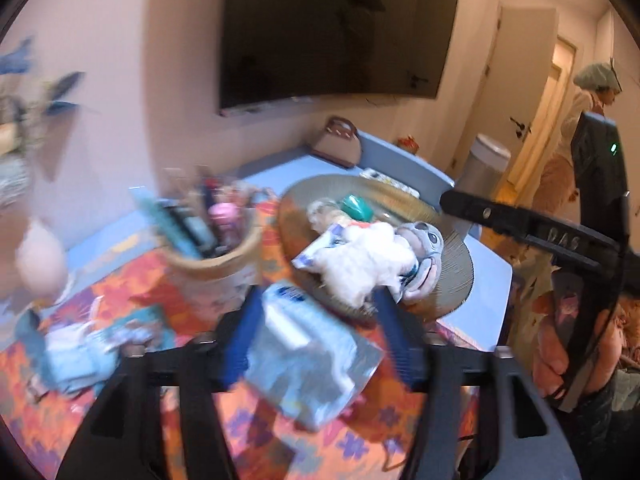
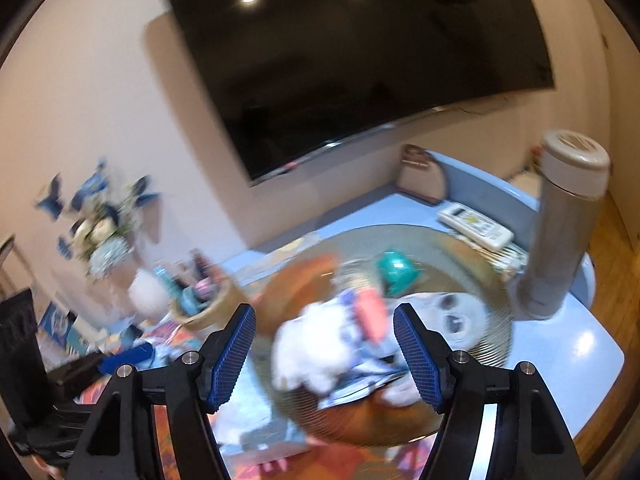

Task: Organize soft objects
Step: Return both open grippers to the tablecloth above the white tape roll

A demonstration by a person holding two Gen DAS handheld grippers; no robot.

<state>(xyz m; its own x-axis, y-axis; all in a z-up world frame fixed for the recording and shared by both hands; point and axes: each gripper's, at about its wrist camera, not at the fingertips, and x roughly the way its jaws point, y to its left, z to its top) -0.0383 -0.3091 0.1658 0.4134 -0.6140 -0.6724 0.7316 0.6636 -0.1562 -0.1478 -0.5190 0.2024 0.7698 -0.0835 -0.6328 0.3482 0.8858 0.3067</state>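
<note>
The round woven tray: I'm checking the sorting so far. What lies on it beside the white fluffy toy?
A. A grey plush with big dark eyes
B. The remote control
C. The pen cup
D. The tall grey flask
A: the grey plush lies against the white fluffy toy on the round woven tray; the remote, flask and cup stand off it.
</note>
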